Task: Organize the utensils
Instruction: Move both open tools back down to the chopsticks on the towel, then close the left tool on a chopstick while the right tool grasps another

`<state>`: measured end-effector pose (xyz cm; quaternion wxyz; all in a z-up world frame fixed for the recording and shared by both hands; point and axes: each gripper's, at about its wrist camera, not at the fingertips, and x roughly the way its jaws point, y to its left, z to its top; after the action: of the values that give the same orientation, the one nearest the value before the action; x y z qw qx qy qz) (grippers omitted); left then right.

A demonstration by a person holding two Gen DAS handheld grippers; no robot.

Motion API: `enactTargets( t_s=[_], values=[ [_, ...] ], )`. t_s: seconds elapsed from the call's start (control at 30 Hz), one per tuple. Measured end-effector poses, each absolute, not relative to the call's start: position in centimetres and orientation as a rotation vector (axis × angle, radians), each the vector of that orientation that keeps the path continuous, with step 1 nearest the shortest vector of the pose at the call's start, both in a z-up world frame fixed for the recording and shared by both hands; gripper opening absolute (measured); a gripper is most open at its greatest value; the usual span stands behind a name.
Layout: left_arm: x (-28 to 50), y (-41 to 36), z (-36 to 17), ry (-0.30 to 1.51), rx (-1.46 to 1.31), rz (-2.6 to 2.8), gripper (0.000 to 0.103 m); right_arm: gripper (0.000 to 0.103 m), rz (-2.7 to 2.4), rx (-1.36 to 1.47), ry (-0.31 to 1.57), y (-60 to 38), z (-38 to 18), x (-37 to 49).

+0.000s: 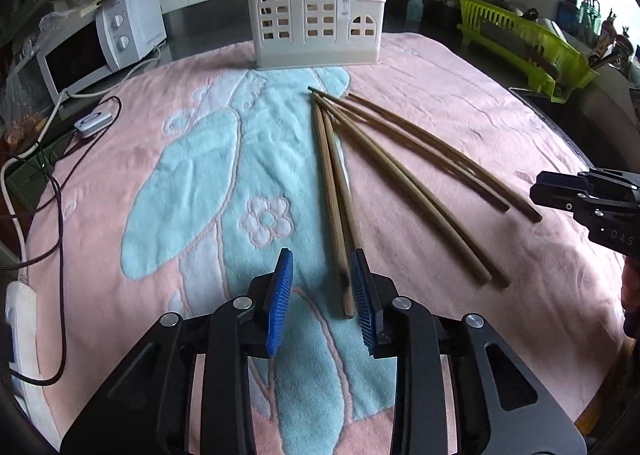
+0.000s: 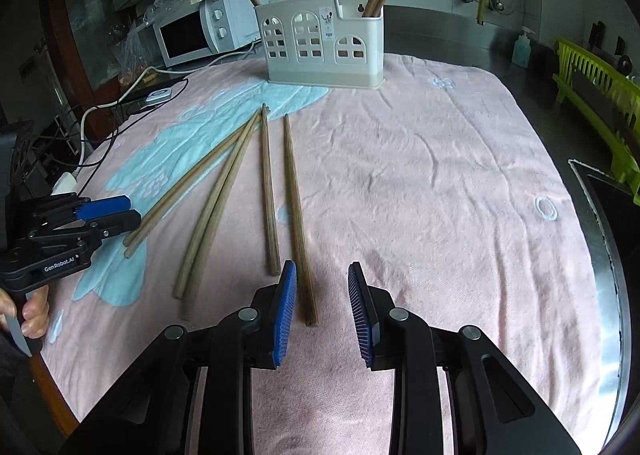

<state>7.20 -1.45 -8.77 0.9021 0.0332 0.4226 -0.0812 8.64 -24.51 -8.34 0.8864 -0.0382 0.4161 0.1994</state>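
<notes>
Several wooden chopsticks (image 1: 340, 191) lie fanned on the pink and blue towel (image 1: 160, 183); they also show in the right wrist view (image 2: 268, 191). A white utensil holder (image 1: 316, 21) stands at the far edge with a few chopsticks upright in it; it also shows in the right wrist view (image 2: 324, 45). My left gripper (image 1: 322, 295) is open, its jaws around the near ends of the leftmost pair. My right gripper (image 2: 322, 303) is open, with the near end of the rightmost chopstick (image 2: 298, 223) between its jaws. Each gripper shows in the other's view, the right (image 1: 592, 203) and the left (image 2: 80, 223).
A white microwave (image 1: 88, 51) and cables (image 1: 52, 183) sit to the left, with a power strip (image 1: 20, 319) at the near left. A green dish rack (image 1: 520, 43) stands at the right, also in the right wrist view (image 2: 596, 95). A soap bottle (image 2: 522, 47) stands behind.
</notes>
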Motion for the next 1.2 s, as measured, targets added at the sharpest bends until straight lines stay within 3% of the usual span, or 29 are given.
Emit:
enactTargets(
  t_s=[0.87, 1.03, 1.2],
  values=[
    [7.9, -1.9, -9.7, 0.880, 0.052, -0.144, 0.024, 0.020, 0.408, -0.123, 0.891, -23.2, -9.6, 9.2],
    [7.9, -2.1, -9.7, 0.880, 0.060, -0.138, 0.023, 0.011, 0.382, -0.167, 0.880, -22.7, -9.7, 8.9],
    [8.1, -2.0, -9.6, 0.882, 0.061, -0.140, 0.013, 0.009, 0.385, -0.151, 0.879, -22.9, -9.5, 9.0]
  ],
)
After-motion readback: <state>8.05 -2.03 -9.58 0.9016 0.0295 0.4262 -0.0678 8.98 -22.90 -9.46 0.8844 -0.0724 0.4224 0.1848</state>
